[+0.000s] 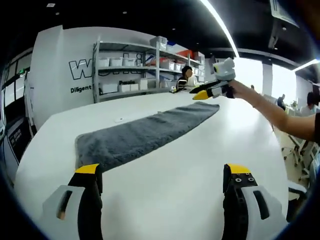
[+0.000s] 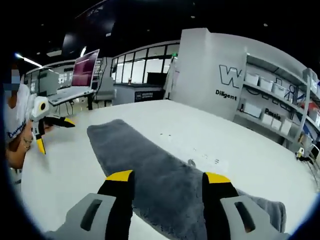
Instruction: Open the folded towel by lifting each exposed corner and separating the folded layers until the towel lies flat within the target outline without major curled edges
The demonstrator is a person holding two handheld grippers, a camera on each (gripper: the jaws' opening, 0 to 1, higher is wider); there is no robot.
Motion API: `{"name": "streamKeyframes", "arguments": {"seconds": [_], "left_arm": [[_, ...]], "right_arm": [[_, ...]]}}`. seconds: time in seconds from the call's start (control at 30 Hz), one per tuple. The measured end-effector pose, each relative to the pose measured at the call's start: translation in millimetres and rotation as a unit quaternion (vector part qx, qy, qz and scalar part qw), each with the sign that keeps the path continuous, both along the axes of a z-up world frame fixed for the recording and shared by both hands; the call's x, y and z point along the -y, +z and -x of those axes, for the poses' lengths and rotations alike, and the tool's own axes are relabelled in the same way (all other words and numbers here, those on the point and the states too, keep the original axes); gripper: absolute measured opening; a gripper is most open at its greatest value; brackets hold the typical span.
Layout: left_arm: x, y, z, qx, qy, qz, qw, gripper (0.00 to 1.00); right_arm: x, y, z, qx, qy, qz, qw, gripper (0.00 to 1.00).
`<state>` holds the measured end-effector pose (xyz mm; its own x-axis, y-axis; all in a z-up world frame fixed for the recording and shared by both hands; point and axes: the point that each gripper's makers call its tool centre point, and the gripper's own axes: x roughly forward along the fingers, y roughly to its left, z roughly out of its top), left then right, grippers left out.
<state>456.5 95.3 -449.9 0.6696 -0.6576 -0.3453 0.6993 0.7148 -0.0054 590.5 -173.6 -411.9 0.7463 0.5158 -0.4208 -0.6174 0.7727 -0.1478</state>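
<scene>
A long grey towel (image 1: pixel 145 132) lies as a folded strip on the white table (image 1: pixel 250 135). My left gripper (image 1: pixel 162 172) is open, low over bare table just short of the towel's near end. A hand holds my right gripper (image 1: pixel 199 93) just above the towel's far end. In the right gripper view the towel (image 2: pixel 160 170) runs away from me, and my right gripper (image 2: pixel 168 177) is open, its jaws straddling the strip near its end. The left gripper (image 2: pixel 52 134) hangs open beyond the towel's other end, off to the left.
Metal shelves (image 1: pixel 135 65) with white bins stand behind the table against a lettered wall, and a person (image 1: pixel 187 77) sits past them. A desk with a monitor (image 2: pixel 82 67) stands beyond the table's far edge. Small marks (image 2: pixel 190 162) dot the table beside the towel.
</scene>
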Motion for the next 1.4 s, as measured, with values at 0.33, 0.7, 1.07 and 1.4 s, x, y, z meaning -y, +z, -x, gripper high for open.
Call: {"name": "streamKeyframes", "arguments": {"seconds": [0.33, 0.7, 1.07, 1.4], "left_arm": [[4, -0.6, 1.4, 0.004, -0.009, -0.014, 0.9999, 0.99], [11, -4.0, 7.6, 0.003, -0.023, -0.021, 0.9995, 0.99], [16, -6.3, 10.1, 0.004, -0.035, -0.021, 0.9992, 0.99], [13, -4.6, 11.0, 0.007, -0.031, -0.022, 0.9993, 0.99]], "right_arm": [[8, -26.1, -51, -0.037, -0.031, -0.005, 0.9988, 0.42], [-6, -57.9, -73, -0.075, -0.019, 0.018, 0.9968, 0.26], [4, -70.5, -90, -0.090, -0.044, 0.024, 0.9947, 0.21], [5, -80.6, -94, -0.086, -0.048, 0.011, 0.9951, 0.05]]}}
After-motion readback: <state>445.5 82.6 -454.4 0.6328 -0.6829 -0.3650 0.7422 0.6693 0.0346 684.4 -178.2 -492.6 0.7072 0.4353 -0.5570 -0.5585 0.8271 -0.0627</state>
